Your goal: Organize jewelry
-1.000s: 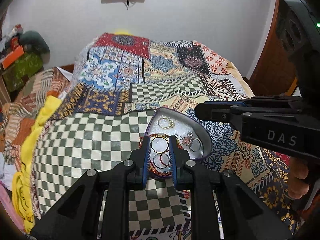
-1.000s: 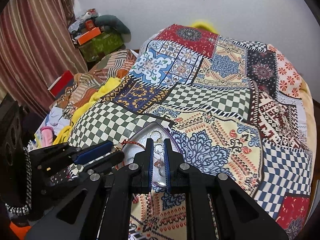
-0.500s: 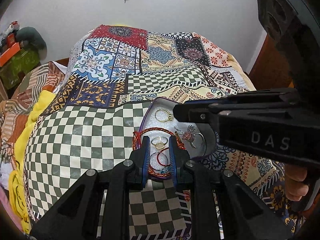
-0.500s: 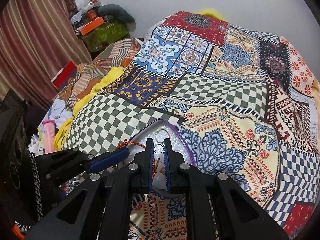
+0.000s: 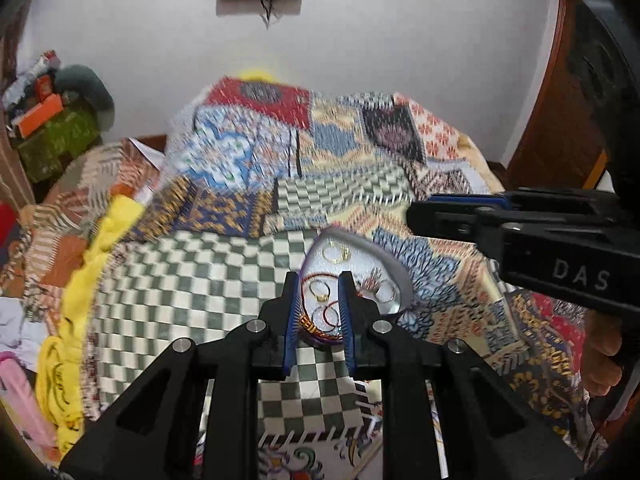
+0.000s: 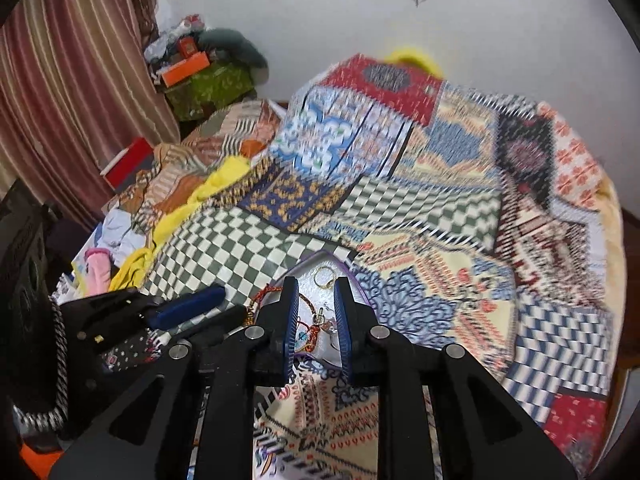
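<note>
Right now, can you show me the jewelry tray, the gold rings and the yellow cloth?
jewelry tray [image 5: 394, 270]: left wrist view, grey right rim.
gold rings [image 5: 336, 251]: left wrist view, on the hoops.
yellow cloth [image 5: 102, 246]: left wrist view, upper fold.

Left gripper [image 5: 319, 280] over jewelry tray [image 5: 394, 268]

The only legible text is "DAS", in pale letters on the right claw's [image 5: 416, 214] black body.
</note>
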`<state>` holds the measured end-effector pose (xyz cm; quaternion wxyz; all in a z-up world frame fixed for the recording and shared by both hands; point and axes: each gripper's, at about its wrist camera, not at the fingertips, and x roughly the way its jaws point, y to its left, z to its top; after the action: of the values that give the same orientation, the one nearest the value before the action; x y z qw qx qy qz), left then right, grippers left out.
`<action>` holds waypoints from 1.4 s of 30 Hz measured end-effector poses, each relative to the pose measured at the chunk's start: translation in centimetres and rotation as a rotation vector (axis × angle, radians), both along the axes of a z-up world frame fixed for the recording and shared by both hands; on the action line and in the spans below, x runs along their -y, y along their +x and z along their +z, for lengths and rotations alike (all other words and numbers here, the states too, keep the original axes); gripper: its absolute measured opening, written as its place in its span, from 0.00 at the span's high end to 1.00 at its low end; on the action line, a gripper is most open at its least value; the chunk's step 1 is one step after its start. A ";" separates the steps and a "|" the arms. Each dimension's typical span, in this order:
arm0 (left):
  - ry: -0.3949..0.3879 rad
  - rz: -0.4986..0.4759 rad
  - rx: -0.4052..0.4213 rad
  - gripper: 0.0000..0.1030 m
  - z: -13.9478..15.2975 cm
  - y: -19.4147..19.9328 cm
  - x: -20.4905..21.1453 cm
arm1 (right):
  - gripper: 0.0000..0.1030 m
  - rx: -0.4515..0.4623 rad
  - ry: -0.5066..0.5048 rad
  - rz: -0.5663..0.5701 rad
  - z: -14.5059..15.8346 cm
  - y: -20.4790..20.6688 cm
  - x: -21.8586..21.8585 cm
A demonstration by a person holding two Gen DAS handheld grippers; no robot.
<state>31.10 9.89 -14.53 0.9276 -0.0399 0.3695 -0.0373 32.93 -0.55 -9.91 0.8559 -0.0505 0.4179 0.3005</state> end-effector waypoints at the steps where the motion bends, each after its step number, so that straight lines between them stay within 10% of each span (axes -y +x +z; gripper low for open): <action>1: 0.000 0.006 0.013 0.83 0.7 -0.4 -0.1 | 0.84 0.025 0.004 -0.010 0.9 -0.7 0.4; 14: 0.069 0.096 0.416 0.73 15.9 -16.3 2.1 | 0.84 0.441 0.185 -0.096 14.4 -16.8 7.0; 24: 0.068 0.106 0.646 0.53 19.4 -28.8 4.6 | 0.83 0.698 0.251 -0.127 17.8 -29.9 8.5; 28: 0.063 0.128 0.659 0.32 18.9 -31.0 5.2 | 0.37 0.734 0.255 -0.171 17.2 -31.9 8.4; 34: 0.048 0.161 0.660 0.15 18.5 -32.6 4.9 | 0.05 0.747 0.235 -0.248 16.8 -32.2 8.3; 42: 0.055 0.172 0.646 0.15 18.2 -32.7 5.1 | 0.00 0.720 0.220 -0.263 16.5 -32.7 8.9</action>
<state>-1.59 4.77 3.71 0.9973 -0.0321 0.0524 0.0404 0.19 -9.47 6.58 0.9791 -0.0068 0.0596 0.1942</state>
